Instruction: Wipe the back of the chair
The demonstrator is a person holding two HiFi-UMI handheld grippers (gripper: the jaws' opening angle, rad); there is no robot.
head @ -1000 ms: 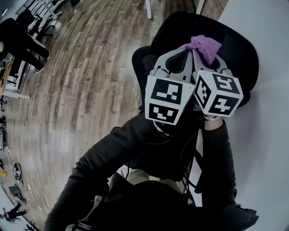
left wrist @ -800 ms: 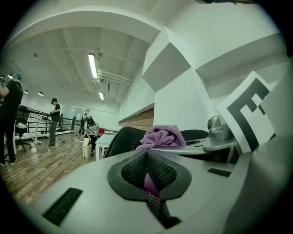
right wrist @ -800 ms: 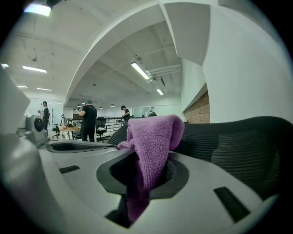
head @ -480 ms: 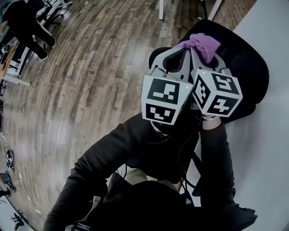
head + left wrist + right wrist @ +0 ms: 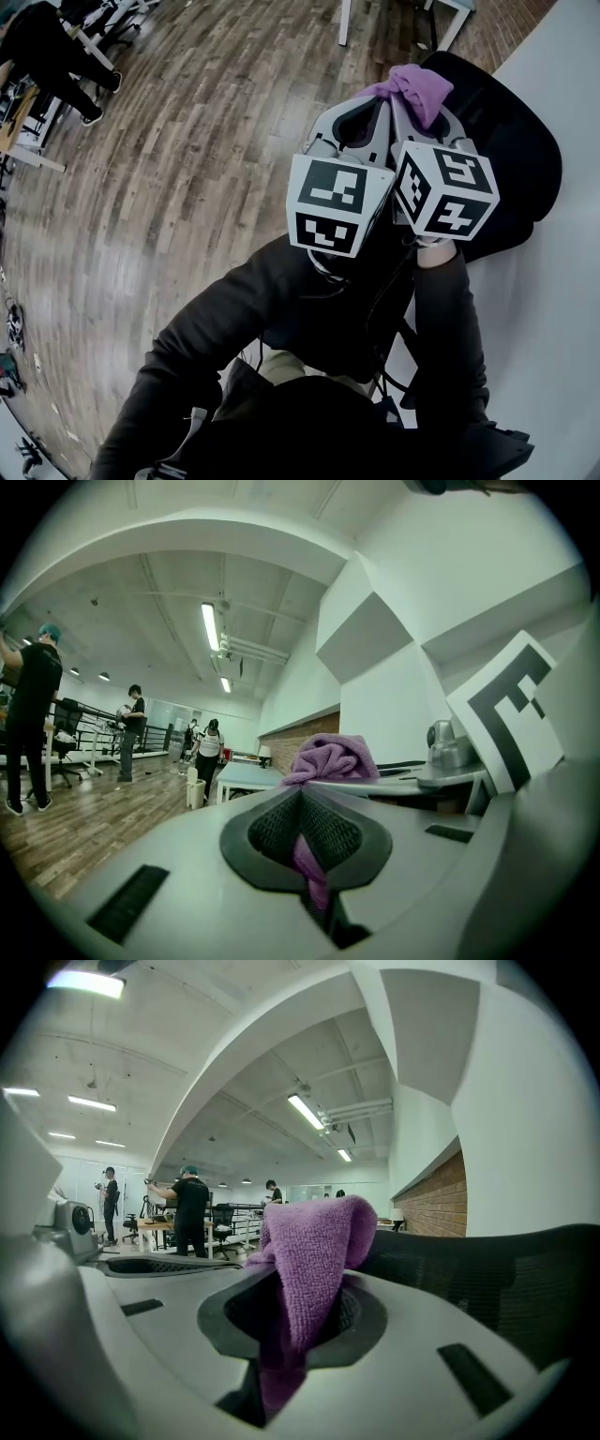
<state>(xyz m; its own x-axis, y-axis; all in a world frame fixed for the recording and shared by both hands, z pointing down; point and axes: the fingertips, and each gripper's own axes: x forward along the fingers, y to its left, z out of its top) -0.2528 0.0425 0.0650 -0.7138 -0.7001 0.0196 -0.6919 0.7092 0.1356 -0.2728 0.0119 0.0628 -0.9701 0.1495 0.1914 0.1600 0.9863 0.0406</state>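
Observation:
A purple cloth (image 5: 414, 89) is bunched at the tips of both grippers, which are held side by side in the head view. My left gripper (image 5: 375, 105) is shut on a strip of the cloth (image 5: 330, 759). My right gripper (image 5: 405, 105) is shut on its thicker fold (image 5: 314, 1241). The black mesh chair back (image 5: 511, 159) lies right of and beneath the grippers, and the cloth sits at its upper left edge. The mesh (image 5: 487, 1279) fills the right of the right gripper view. Whether the cloth touches the chair is hidden.
A white wall (image 5: 562, 309) runs along the right, close behind the chair. Wood floor (image 5: 187, 159) spreads to the left. White table legs (image 5: 345, 21) stand beyond the chair. People stand by desks (image 5: 37, 56) at the far left. My dark sleeves fill the lower view.
Both grippers have carried the cloth from the middle of the chair back to its upper left edge. The chair now sits further right in the head view.

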